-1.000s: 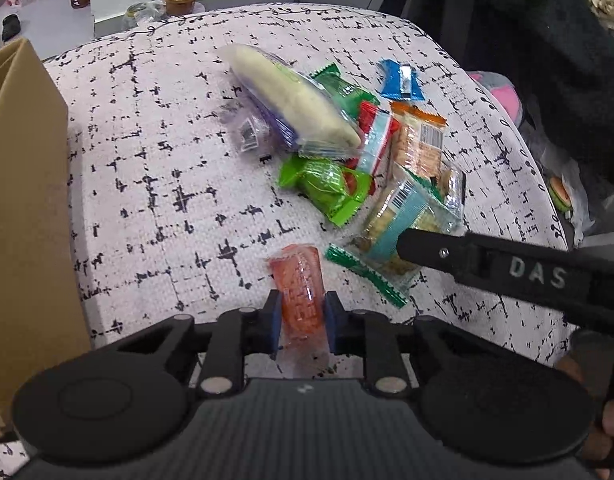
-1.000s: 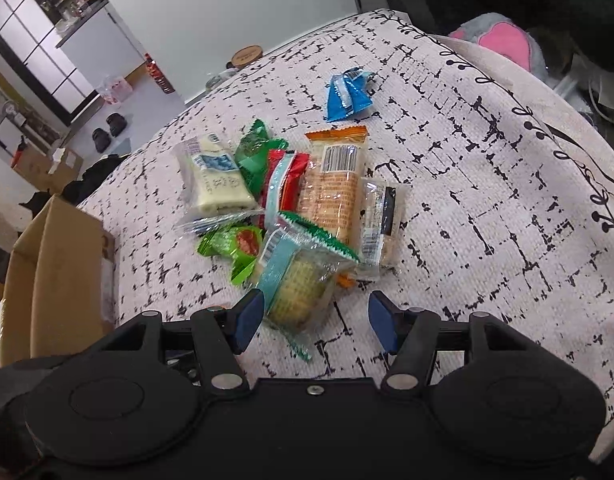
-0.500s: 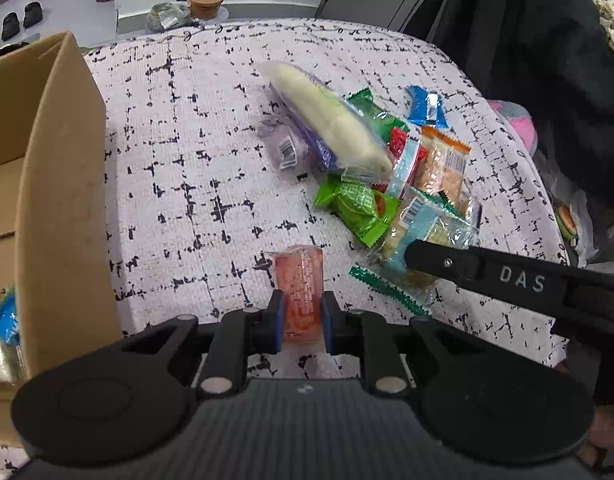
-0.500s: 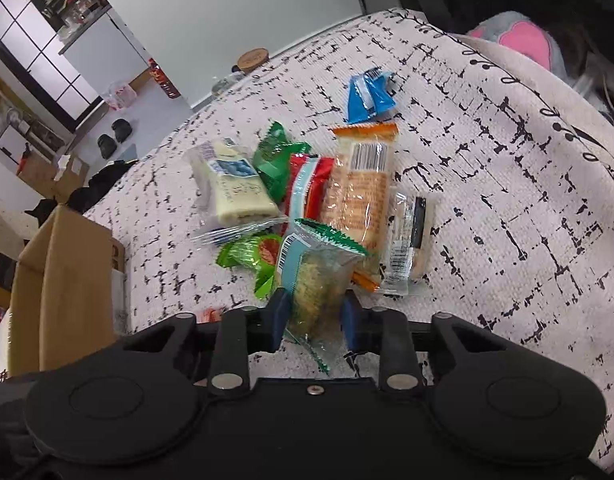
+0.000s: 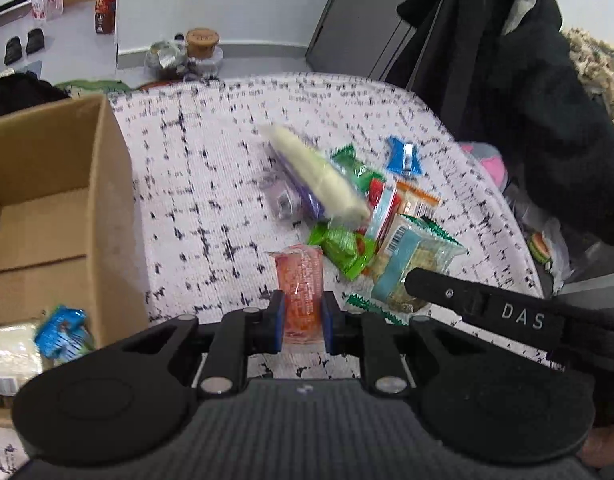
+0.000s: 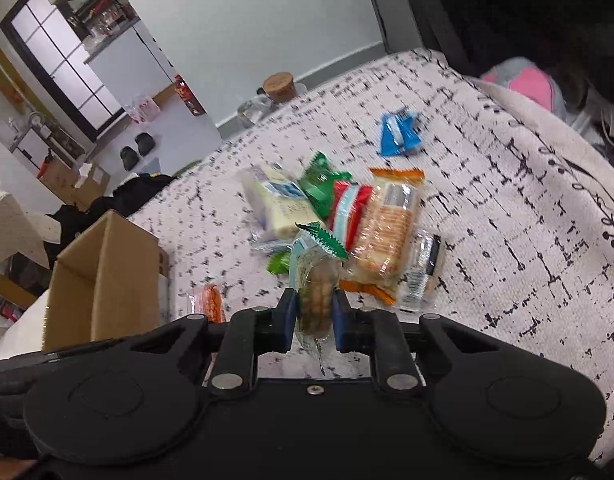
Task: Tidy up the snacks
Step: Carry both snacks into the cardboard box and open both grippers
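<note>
My left gripper [image 5: 301, 318] is shut on an orange-red snack packet [image 5: 301, 280] and holds it above the patterned cloth [image 5: 211, 216]. My right gripper [image 6: 313, 316] is shut on a green-edged cracker pack [image 6: 315, 276], which also shows in the left wrist view [image 5: 411, 260], lifted off the pile. The pile holds a white bar pack [image 5: 319, 176], a green pack [image 5: 343, 246], an orange cracker pack [image 6: 387, 224] and a blue packet [image 6: 399, 132]. The open cardboard box [image 5: 55, 208] is at the left with snacks [image 5: 59, 332] inside.
A black coat [image 5: 527, 92] hangs at the right. A pink item [image 6: 527, 80] lies off the cloth's right edge. A jar with a cork lid [image 5: 203, 40] and a bottle [image 5: 105, 8] stand on the floor beyond.
Both grippers rose with their packs. The right gripper closed on the cracker pack and lifted it off the pile. The left moved toward the box, whose inside now shows.
</note>
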